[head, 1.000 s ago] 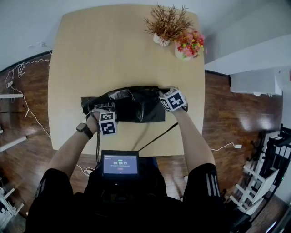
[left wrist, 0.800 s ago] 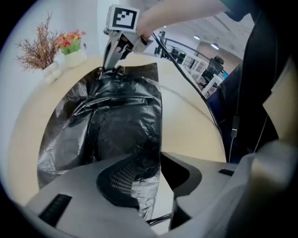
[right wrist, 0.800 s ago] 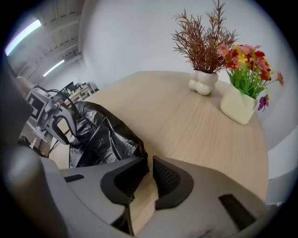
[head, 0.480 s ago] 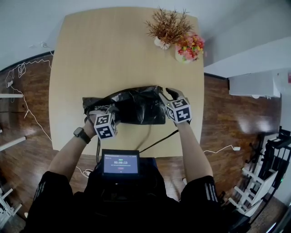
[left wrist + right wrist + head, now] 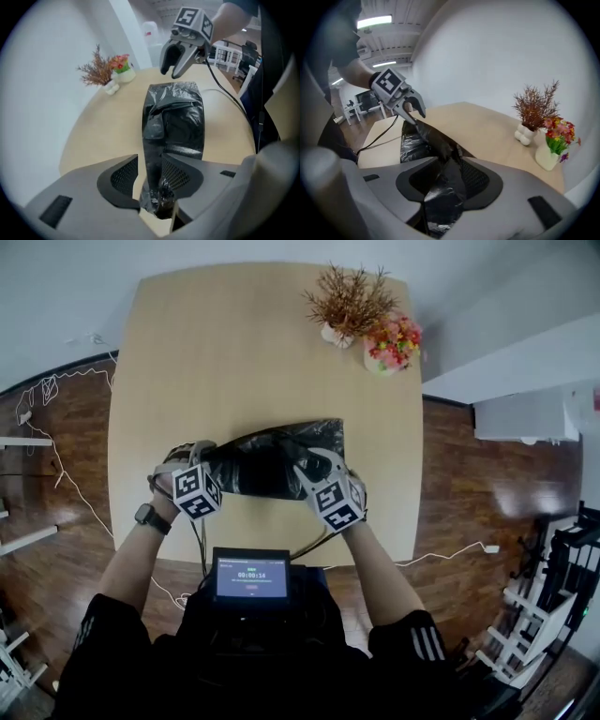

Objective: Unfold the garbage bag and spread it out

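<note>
A black garbage bag [image 5: 267,460], still crumpled and folded, lies across the near half of the wooden table [image 5: 244,343]. My left gripper [image 5: 206,456] is shut on a twisted strip at the bag's left end [image 5: 152,187] and holds it lifted. My right gripper [image 5: 314,465] is over the bag's near edge. Its jaws have just been opening wider, and a thick fold of film [image 5: 440,187] fills the gap between them. In the right gripper view a raised ridge of film runs from those jaws to the left gripper [image 5: 412,112]. The bag's right end rests on the table.
A dried plant in a white vase [image 5: 347,301] and a vase of bright flowers [image 5: 394,338] stand at the table's far right corner. A small screen [image 5: 248,577] sits at my chest, and a black cable [image 5: 314,540] crosses the near table edge.
My right gripper left the bag's right end and moved left and toward me over its near edge. My left gripper moved left, and the bag's left end drew in rightward.
</note>
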`<state>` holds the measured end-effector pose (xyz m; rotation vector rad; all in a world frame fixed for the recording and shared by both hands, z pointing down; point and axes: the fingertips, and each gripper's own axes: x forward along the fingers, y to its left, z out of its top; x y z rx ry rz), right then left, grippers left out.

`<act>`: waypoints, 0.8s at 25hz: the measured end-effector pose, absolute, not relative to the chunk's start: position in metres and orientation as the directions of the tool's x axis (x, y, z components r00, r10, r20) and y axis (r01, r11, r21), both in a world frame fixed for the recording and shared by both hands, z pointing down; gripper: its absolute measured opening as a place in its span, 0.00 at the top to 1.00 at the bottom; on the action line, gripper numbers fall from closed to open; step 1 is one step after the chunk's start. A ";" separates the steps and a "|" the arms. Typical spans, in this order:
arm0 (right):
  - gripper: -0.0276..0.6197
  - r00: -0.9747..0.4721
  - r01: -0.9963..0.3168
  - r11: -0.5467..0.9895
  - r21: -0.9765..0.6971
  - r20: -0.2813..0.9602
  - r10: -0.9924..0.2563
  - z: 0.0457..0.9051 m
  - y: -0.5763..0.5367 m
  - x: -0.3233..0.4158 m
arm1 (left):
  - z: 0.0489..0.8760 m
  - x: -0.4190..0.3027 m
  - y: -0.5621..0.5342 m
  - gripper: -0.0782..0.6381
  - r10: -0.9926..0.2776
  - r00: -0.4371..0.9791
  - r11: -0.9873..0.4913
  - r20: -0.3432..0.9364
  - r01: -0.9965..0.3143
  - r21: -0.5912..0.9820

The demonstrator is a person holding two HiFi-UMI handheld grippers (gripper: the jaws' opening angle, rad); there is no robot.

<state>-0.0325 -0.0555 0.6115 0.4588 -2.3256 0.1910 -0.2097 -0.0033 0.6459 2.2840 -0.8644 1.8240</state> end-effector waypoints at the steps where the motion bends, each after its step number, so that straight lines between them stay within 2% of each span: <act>1: 0.68 -0.664 -0.361 0.932 -0.019 0.707 -0.243 0.616 -0.046 -0.041 | 0.649 -0.215 -0.003 0.66 -0.350 0.124 -0.834 0.928 -0.492 -0.249; 6: 0.68 -0.662 -0.265 0.961 -0.083 0.740 -0.119 0.651 0.005 -0.078 | 0.663 -0.227 0.007 0.66 -0.258 0.162 -0.828 0.953 -0.544 -0.132; 11: 0.68 -0.578 -0.273 0.958 -0.088 0.811 -0.090 0.689 0.026 -0.091 | 0.672 -0.225 0.009 0.85 -0.216 0.205 -0.819 0.955 -0.570 -0.063; 13: 0.68 -0.526 -0.276 0.959 -0.062 0.845 -0.097 0.706 0.031 -0.090 | 0.671 -0.223 0.005 0.89 -0.209 0.221 -0.815 0.953 -0.577 -0.045; 20: 0.67 -0.482 -0.221 0.975 -0.029 0.872 -0.083 0.722 0.036 -0.089 | 0.671 -0.228 -0.012 0.89 -0.160 0.207 -0.828 0.965 -0.560 -0.017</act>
